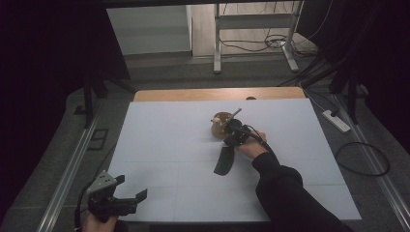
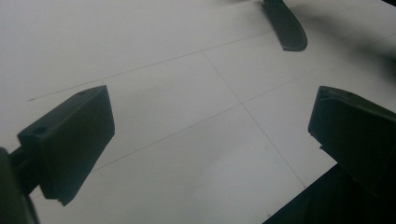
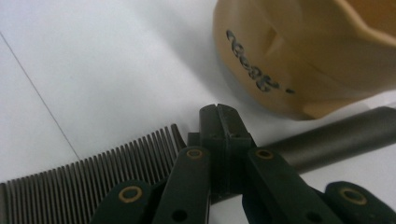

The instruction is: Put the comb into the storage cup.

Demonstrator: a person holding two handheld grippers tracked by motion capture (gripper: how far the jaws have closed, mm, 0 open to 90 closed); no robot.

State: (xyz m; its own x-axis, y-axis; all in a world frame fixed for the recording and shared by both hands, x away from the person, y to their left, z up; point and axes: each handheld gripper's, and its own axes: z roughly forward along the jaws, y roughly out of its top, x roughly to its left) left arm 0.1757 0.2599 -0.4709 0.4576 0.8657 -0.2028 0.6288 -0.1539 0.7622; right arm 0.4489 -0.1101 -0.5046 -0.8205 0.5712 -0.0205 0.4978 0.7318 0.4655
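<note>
A dark comb [image 1: 223, 163] lies slantwise at the middle of the white table cover [image 1: 169, 140]. Its teeth [image 3: 88, 179] point one way and its round handle [image 3: 336, 135] runs past a tan wooden cup [image 1: 221, 123] with dark lettering [image 3: 289, 60]. My right gripper [image 1: 230, 133] is shut on the comb where the teeth meet the handle [image 3: 219, 119], right beside the cup. I cannot tell whether the comb rests on the cover or is just off it. My left gripper [image 1: 130, 188] stands open over the cover's near left corner, nothing between its jaws [image 2: 212, 135]. The comb's far end [image 2: 285, 28] lies ahead of it.
A strip of bare wooden table top [image 1: 217, 94] runs along the far edge of the cover. On the floor are a white power strip [image 1: 337, 121] and loose cables at right, and metal frame legs [image 1: 217, 43] at the back. A rail [image 1: 72, 164] runs along the left.
</note>
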